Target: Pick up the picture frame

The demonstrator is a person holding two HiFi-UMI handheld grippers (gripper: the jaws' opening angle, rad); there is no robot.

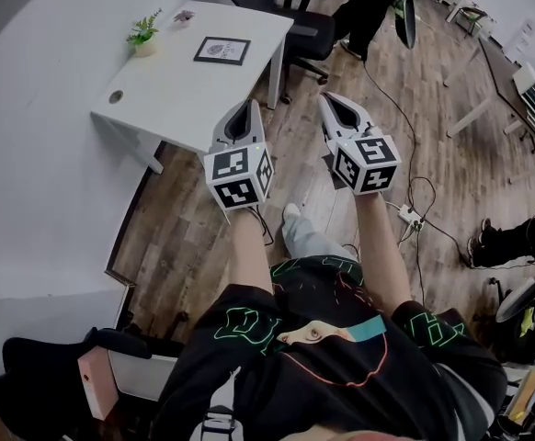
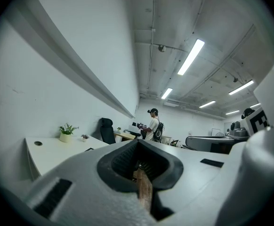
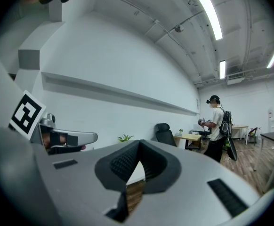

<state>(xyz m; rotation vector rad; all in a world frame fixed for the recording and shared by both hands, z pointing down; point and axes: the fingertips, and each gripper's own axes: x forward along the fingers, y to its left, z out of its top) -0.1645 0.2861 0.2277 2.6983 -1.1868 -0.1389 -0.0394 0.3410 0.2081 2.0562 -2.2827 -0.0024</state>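
Our left gripper and right gripper are closed, empty; the picture frame lies, apparently flat, ahead.

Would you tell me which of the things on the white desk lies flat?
The dark-bordered picture frame lies flat on the desk; the potted plant and the smaller pot near it stand upright.

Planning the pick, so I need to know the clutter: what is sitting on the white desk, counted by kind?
Picture frame: 1
Leafy potted plant: 1
Tiny pot: 1
Total: 3
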